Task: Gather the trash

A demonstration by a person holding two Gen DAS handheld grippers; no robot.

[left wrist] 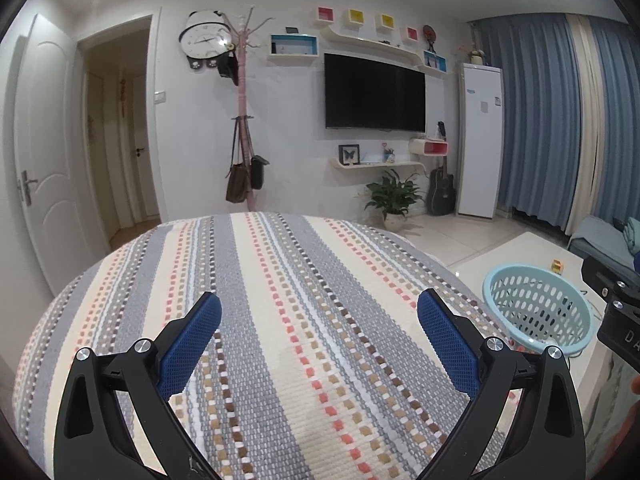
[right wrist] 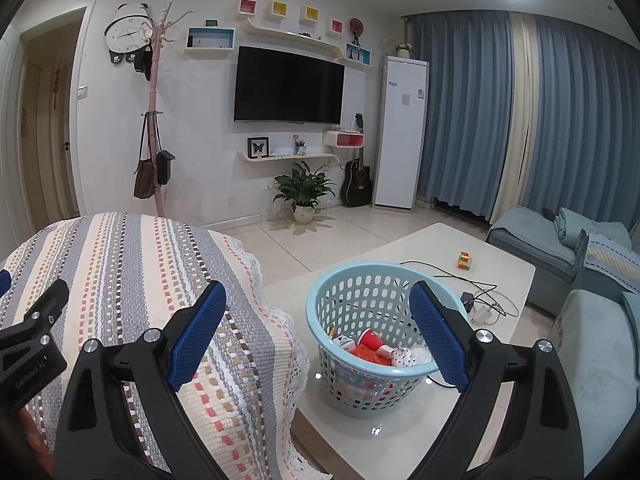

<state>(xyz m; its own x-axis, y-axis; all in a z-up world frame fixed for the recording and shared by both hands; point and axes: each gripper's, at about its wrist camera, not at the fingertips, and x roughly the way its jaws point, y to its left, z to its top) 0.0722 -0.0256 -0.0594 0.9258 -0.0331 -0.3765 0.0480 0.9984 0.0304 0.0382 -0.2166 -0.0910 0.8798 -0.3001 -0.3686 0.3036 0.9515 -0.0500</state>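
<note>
A light blue perforated basket (right wrist: pixel 360 312) stands on the white coffee table (right wrist: pixel 420 432). Inside it lie a red paper cup (right wrist: pixel 374 342), white crumpled paper and other scraps. My right gripper (right wrist: pixel 318 324) hangs open above the gap between the basket and a striped woven cloth (right wrist: pixel 140 280), with nothing between its blue pads. My left gripper (left wrist: pixel 318 332) is open over the striped cloth (left wrist: pixel 280 320), empty as well. In the left wrist view the basket (left wrist: pixel 538 306) sits to the right, its contents hidden.
A small coloured cube (right wrist: pixel 465 260), a black cable and a white charger (right wrist: pixel 486 312) lie on the table behind the basket. Blue sofas (right wrist: pixel 560 248) line the right side. A potted plant (right wrist: pixel 304 192), guitar and coat rack stand by the far wall.
</note>
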